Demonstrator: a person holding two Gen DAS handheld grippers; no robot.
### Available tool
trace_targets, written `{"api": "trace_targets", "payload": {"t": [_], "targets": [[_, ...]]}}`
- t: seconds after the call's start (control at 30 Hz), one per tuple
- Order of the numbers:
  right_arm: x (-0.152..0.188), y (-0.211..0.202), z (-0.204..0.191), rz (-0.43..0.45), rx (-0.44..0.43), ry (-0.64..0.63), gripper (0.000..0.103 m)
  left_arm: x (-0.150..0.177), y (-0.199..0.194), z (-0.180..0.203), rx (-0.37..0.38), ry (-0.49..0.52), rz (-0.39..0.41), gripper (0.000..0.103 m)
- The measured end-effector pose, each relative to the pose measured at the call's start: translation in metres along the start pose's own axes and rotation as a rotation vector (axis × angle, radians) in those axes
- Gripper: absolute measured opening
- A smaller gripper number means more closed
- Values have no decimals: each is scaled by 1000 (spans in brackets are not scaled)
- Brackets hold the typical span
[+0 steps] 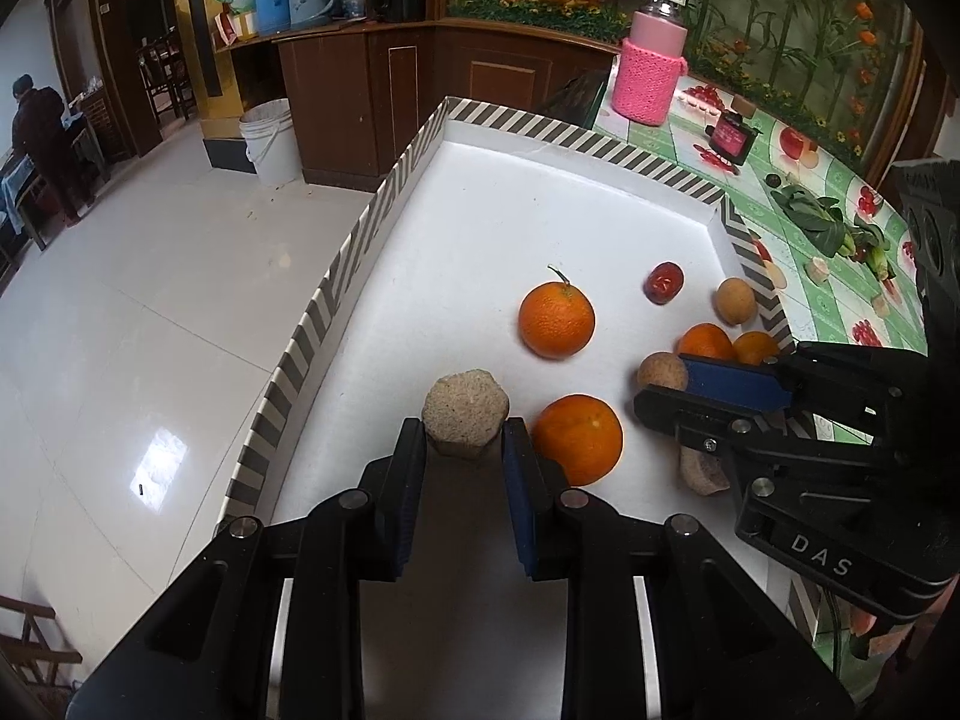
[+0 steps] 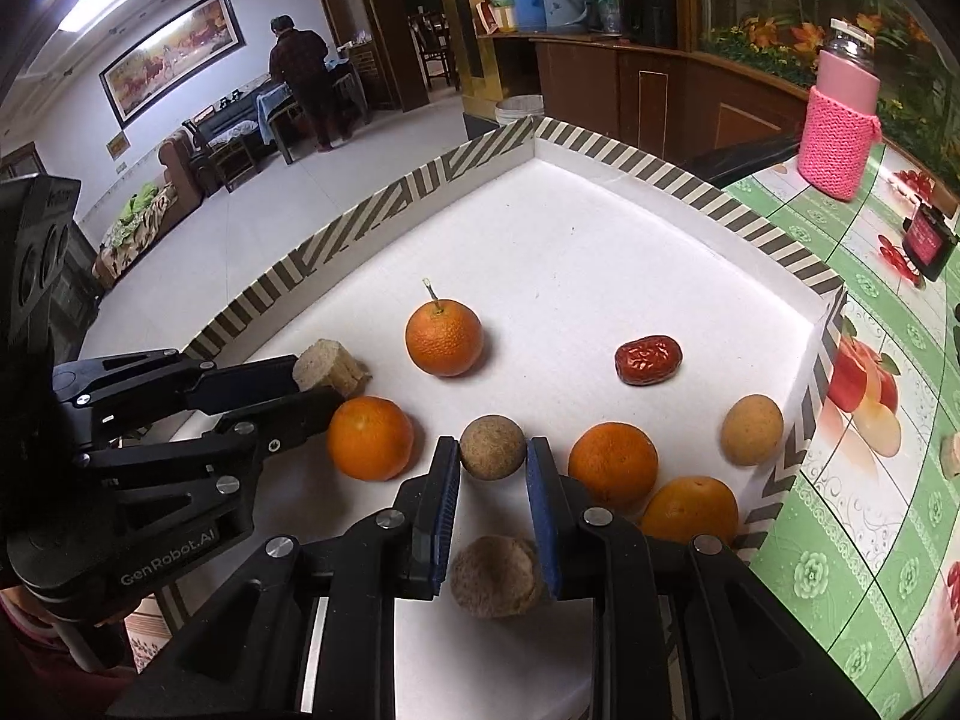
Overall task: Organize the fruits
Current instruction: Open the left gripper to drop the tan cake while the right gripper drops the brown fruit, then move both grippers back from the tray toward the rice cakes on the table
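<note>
A white tray (image 1: 540,192) with a striped rim holds several oranges, a red date (image 1: 664,282), tan round fruits and tan chunks. My left gripper (image 1: 465,429) is shut on a hexagonal tan chunk (image 1: 465,411), beside an orange (image 1: 577,438). It also shows in the right wrist view (image 2: 312,387). My right gripper (image 2: 493,450) is shut on a brown round fruit (image 2: 493,447); another brown chunk (image 2: 495,576) lies between its fingers lower down. A stemmed orange (image 2: 444,336) and the date (image 2: 648,360) lie further in.
A green patterned tablecloth (image 2: 870,480) lies right of the tray, with a pink-sleeved bottle (image 2: 840,120), a small dark box (image 2: 927,240) and leafy greens (image 1: 828,222). Left of the tray is a drop to the tiled floor (image 1: 150,330).
</note>
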State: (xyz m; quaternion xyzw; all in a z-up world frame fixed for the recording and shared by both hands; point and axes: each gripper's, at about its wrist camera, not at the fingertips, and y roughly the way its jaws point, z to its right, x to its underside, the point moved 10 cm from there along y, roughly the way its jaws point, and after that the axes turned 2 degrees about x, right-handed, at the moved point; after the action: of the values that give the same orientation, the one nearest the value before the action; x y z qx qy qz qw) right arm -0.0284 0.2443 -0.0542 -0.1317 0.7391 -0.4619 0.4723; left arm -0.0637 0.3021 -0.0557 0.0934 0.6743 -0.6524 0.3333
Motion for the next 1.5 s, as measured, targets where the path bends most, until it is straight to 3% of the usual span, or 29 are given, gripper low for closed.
{"api": "trace_targets", "payload": {"t": [0.33,0.47,0.5,0.6,0.73,0.9,1.23,1.5], "targets": [[1,-1,-1,-1,3,1,27,-3,-3,2,-23,9,18,24],[0,-11,0,18,-2,19,38,-5,-5,2,-33,0,29,24],[0,-14,1,25,0,24,39,-6,-6,3,-40,2,33,26],[1,-22,5,39,3,44,46,-10,-10,4,-61,8,58,47],[5,-35,10,62,15,67,51,-15,-17,5,-57,0,83,64],[6,-51,19,91,23,95,58,-20,-25,14,-47,7,108,65],[31,-90,77,126,101,185,60,-26,-21,91,77,107,73,65],[64,-115,143,122,184,291,61,-30,-19,156,111,195,76,65]]}}
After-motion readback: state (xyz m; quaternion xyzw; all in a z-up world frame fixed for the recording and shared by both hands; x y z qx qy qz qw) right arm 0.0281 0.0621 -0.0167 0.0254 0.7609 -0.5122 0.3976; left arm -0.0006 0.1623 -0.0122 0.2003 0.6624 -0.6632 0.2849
